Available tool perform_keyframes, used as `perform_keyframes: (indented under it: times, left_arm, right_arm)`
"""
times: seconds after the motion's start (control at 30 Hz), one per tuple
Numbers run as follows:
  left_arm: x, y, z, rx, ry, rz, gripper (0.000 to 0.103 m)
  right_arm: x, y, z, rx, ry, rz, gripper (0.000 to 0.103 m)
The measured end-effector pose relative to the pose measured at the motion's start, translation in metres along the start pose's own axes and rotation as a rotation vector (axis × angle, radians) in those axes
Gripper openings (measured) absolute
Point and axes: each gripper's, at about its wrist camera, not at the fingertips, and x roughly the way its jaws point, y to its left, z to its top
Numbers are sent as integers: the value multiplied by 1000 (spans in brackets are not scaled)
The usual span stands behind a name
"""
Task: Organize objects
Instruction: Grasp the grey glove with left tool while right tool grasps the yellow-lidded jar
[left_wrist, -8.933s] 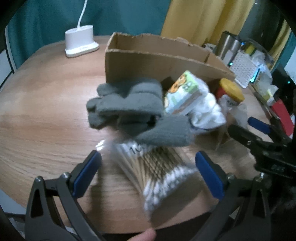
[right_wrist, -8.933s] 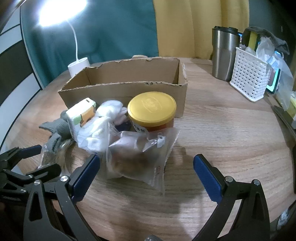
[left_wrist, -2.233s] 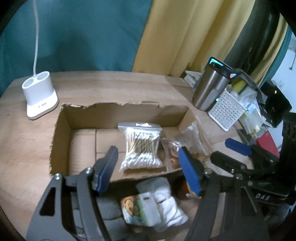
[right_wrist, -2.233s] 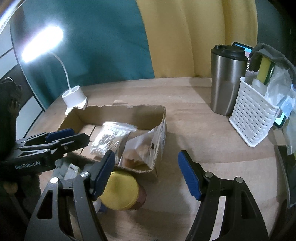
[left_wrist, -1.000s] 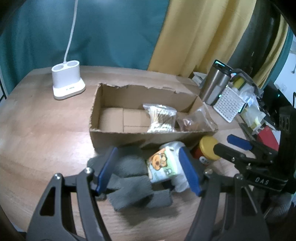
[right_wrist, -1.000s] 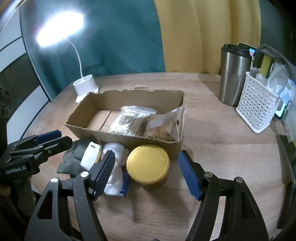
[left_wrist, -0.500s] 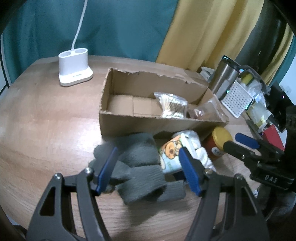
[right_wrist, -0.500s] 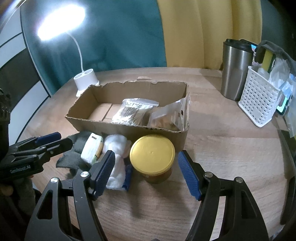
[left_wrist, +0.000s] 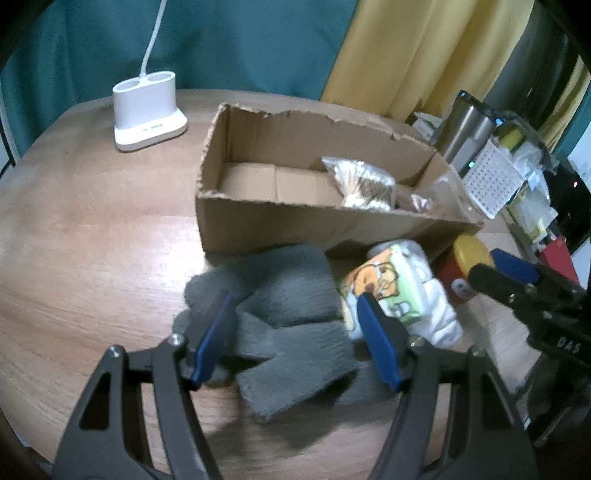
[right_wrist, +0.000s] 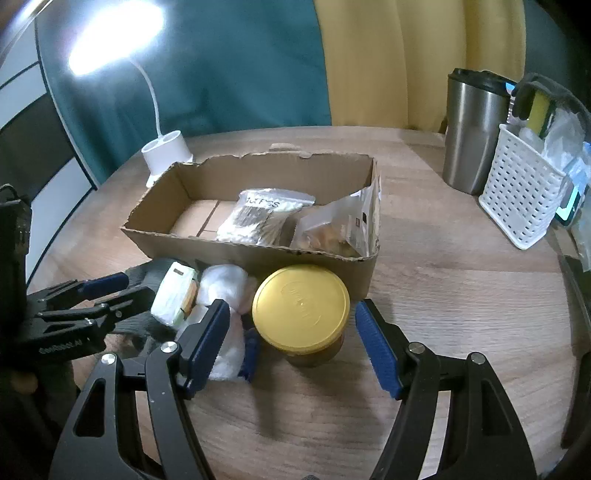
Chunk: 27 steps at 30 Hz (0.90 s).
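Observation:
A pile of grey gloves (left_wrist: 288, 314) lies on the wooden table in front of the cardboard box (left_wrist: 258, 221). My left gripper (left_wrist: 295, 336) hovers open just over the gloves, one blue pad at each side of the pile. To their right lie a cartoon-printed tissue pack (left_wrist: 384, 288) and a white cloth (left_wrist: 436, 306). A jar with a yellow lid (right_wrist: 301, 308) stands against the box front, and my right gripper (right_wrist: 291, 345) is open with its pads on either side of the jar, not touching it. Inside the box (right_wrist: 258, 254) lie a cotton swab bag (right_wrist: 258, 218) and a snack bag (right_wrist: 332, 225).
A white lamp base (left_wrist: 147, 110) stands at the back left. A steel tumbler (right_wrist: 472, 133) and a white basket (right_wrist: 521, 206) with clutter stand at the right. The left half of the box floor is bare. My left gripper (right_wrist: 99, 295) shows at the left of the right wrist view.
My left gripper has sunk toward the grey gloves, which now fill more of its view. The right gripper has stayed nearly still over the jar.

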Motion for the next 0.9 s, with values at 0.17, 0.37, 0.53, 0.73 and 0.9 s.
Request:
perform_keyframes:
  times: [0.17, 0.37, 0.53, 0.73, 0.9]
  left_arm:
    - [12, 5, -2, 9, 30, 20, 70]
    - [20, 1, -4, 61, 43, 37, 70]
    - [24, -4, -6, 97, 42, 67, 75]
    - [27, -5, -8, 118, 32, 73, 74]
    - [27, -6, -8, 134, 27, 61, 59]
  right_arm:
    - [5, -1, 2, 3, 8, -1, 74]
    - [13, -2, 3, 6, 23, -5, 74]
    - [21, -2, 4, 2, 36, -12, 74]
    - [27, -3, 3, -5, 53, -27, 74]
    - [30, -3, 1, -18, 62, -28, 62]
